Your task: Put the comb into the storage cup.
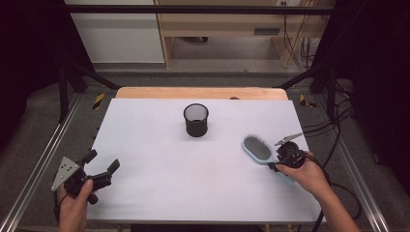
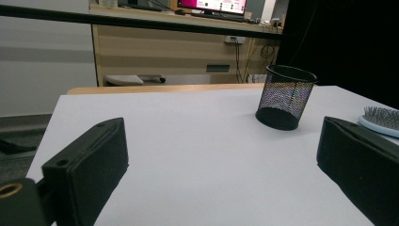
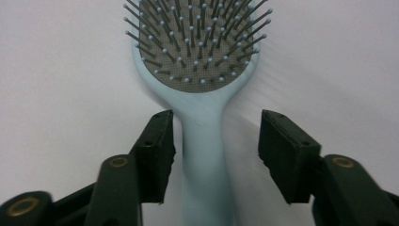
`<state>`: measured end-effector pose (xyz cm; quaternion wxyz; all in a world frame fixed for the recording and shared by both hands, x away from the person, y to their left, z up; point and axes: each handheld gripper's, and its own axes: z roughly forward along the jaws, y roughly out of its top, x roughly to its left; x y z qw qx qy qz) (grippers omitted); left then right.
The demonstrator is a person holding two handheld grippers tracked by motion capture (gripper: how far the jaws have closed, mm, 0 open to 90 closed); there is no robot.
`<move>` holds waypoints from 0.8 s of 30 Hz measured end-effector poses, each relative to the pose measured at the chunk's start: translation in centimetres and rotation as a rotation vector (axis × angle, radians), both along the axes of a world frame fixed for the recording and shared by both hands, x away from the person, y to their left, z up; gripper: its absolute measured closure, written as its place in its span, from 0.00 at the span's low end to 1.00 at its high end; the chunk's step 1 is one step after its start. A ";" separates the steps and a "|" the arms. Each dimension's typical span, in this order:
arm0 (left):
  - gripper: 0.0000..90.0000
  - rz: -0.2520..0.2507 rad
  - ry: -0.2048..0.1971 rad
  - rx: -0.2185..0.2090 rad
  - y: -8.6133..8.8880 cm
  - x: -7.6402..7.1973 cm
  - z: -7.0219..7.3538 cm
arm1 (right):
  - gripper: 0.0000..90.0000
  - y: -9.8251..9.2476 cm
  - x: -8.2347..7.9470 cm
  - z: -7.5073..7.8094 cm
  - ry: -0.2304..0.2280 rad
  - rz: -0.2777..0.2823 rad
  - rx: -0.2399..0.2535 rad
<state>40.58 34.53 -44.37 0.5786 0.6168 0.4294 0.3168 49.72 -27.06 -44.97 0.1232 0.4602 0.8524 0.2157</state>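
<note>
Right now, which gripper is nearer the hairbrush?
Right. The right gripper straddles the hairbrush handle, fingers either side, not yet pressing. The left gripper sits open at the table's near-left corner, far across from it.

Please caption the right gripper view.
Open right gripper straddles the light blue hairbrush handle, bristles up, on the white table.

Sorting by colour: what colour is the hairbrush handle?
Pale blue; the hairbrush handle shows best in the right gripper view.

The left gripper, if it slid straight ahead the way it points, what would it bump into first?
Probably the black mesh cup, slightly right of the left gripper's line; depth is hard to judge, so it might just pass beside it.
</note>
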 end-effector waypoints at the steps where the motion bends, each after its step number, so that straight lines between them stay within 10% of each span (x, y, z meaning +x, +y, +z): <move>1: 0.03 0.000 -0.001 0.000 0.0 0.0 0.0 | 0.55 0.0 0.0 0.0 0.003 0.001 0.002; 24: 0.03 -0.003 0.002 0.003 -0.1 0.0 0.0 | 0.76 0.4 -0.2 -0.4 0.014 0.051 -0.024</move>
